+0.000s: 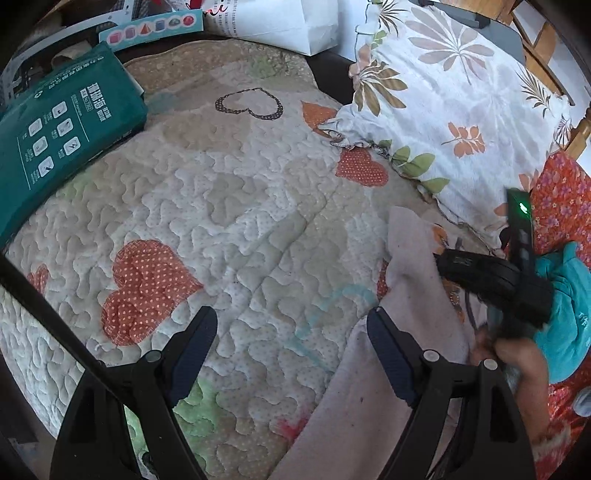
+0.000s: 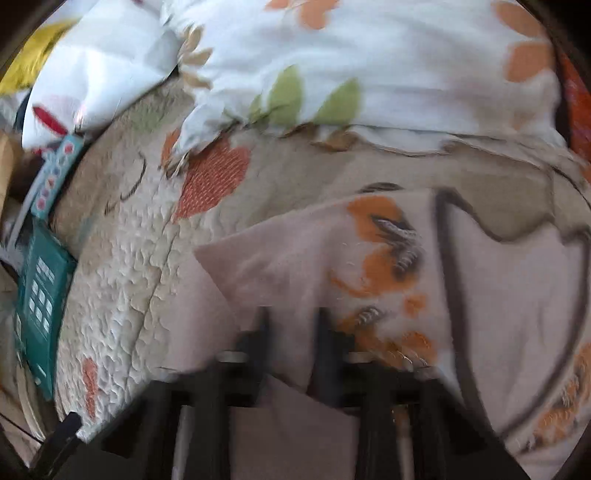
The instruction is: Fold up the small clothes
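Note:
A pale pink small garment (image 2: 509,302) with an orange print and dark trim lies on the quilted bedspread (image 1: 229,206). In the left wrist view the same garment (image 1: 410,254) spreads along the lower right. My left gripper (image 1: 291,325) hangs open over the quilt with nothing between its fingers, and its right finger (image 1: 388,354) is above the garment's edge. My right gripper (image 2: 291,317) is blurred and is shut on a fold of the pink cloth that rises between its fingers. From the left wrist view the right gripper (image 1: 443,258) sits over the garment, held by a hand in a teal sleeve (image 1: 561,310).
A white floral pillow (image 1: 458,103) lies at the back right, with its edge close to the garment. A green package (image 1: 59,147) sits at the left edge of the bed. A white paper bag (image 1: 280,22) stands behind. Red floral fabric (image 1: 565,199) shows at the far right.

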{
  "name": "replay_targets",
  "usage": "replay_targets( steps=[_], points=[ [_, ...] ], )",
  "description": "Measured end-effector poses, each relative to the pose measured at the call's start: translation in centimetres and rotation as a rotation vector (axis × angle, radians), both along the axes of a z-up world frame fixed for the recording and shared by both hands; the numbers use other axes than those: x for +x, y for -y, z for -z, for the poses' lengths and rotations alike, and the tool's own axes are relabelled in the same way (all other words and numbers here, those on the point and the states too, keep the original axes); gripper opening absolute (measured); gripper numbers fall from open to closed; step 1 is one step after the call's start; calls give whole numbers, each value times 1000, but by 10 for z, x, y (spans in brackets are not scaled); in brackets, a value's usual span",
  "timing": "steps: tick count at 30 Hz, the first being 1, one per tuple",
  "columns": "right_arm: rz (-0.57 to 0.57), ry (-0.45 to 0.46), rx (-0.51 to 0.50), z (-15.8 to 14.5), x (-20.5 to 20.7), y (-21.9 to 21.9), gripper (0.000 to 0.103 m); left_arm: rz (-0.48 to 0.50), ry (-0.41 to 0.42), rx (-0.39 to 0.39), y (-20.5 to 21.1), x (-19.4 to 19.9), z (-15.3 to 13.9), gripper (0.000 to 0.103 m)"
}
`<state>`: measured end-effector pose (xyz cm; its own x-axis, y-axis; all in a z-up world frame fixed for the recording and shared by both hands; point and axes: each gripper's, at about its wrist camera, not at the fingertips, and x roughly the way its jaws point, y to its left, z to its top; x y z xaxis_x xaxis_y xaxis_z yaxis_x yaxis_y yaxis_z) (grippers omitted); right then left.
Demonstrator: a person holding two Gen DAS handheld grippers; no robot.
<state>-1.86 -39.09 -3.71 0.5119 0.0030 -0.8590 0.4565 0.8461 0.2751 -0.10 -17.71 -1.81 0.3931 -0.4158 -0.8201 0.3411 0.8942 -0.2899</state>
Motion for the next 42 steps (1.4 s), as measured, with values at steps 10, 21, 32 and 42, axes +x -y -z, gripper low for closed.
replay_targets(
  steps=[10,21,32,42],
  points=[
    [9,17,-109,-19,37,9,8,-12,-18,26,-7,6,4,82],
    [-163,-73,-104,-22,23,-54,5,-34,-22,12,-19,7,1,82],
    [20,8,-111,-46,28,-30,11,10,-1,42,-10,6,1,82],
    [349,-34,-181,-87,-289,1,43,190,-33,56,-12,-24,12,82]
  ],
)
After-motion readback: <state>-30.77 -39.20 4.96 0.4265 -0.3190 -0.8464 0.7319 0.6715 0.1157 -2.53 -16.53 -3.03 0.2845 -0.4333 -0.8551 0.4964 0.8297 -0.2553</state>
